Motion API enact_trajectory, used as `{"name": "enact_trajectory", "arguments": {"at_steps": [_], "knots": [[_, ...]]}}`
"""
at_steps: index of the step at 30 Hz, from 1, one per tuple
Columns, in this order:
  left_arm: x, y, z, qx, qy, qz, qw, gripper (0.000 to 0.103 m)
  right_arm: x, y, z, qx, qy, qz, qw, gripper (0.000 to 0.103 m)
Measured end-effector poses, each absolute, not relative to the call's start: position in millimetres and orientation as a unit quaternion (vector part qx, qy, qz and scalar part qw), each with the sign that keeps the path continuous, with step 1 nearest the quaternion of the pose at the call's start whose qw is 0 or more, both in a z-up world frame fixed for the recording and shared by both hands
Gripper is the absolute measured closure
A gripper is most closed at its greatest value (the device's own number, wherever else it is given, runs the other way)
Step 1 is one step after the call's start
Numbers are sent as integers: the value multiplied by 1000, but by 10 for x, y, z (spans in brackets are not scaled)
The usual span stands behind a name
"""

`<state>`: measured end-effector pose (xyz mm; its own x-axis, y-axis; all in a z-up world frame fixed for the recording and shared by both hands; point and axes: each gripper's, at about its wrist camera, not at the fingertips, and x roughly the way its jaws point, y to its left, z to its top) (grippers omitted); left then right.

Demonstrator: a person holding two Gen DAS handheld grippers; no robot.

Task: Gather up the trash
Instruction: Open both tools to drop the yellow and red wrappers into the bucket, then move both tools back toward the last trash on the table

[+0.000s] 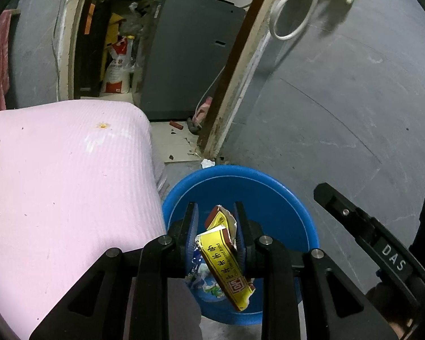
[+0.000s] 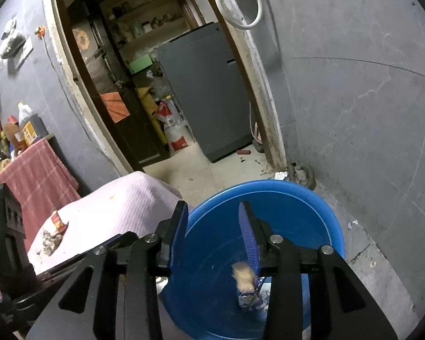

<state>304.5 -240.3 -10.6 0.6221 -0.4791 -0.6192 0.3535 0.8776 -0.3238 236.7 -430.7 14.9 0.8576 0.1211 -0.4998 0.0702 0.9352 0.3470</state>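
We had both grippers over the blue basin (image 1: 269, 181), which filled the lower middle of each frame beside the pink-covered surface (image 1: 65, 175). Our left gripper (image 1: 216, 228) was closed on a crumpled yellow-and-red wrapper (image 1: 226, 257), pinched near its torn top so that the rest hung down over the basin. We judged it light, thin and crinkly — soft enough to fold under the pads, slick enough to slide out of a loose pinch, so a bunched edge looked the best place to hold it.

Our right gripper (image 2: 214, 233) stood open with nothing between the pads. Just below its right finger, in the lower middle of the right wrist frame, a small tan scrap (image 2: 242, 276) showed as a blur over the basin — loose, as far as we could tell, above a blue-and-white packet (image 2: 252, 299) lying inside. At the left of that frame more litter (image 2: 52, 238) and a small red packet (image 2: 58, 221) lay on the pink cover; the crumbs looked too fine and loose to pinch singly.
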Motion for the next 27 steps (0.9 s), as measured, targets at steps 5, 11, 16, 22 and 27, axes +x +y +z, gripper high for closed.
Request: {"name": "enact_trajectory", "arguments": {"at_steps": [5, 11, 16, 22, 27], "knots": [[3085, -2383, -77, -101, 367, -231, 896, 76, 2358, -4313, 160, 181, 262, 9, 948, 67], [3107, -2365, -15, -106, 363, -230, 897, 70, 2341, -4328, 166, 182, 256, 3, 949, 66], [3048, -2265, 113, -109, 341, -221, 907, 55, 2290, -4299, 226, 171, 236, -2, 956, 55], [2934, -1979, 363, -102, 296, -191, 930, 33, 2214, -4196, 362, 155, 197, 2, 968, 38], [2784, -1664, 533, -95, 250, -147, 952, 13, 2160, -4069, 471, 145, 154, 8, 977, 20]]}}
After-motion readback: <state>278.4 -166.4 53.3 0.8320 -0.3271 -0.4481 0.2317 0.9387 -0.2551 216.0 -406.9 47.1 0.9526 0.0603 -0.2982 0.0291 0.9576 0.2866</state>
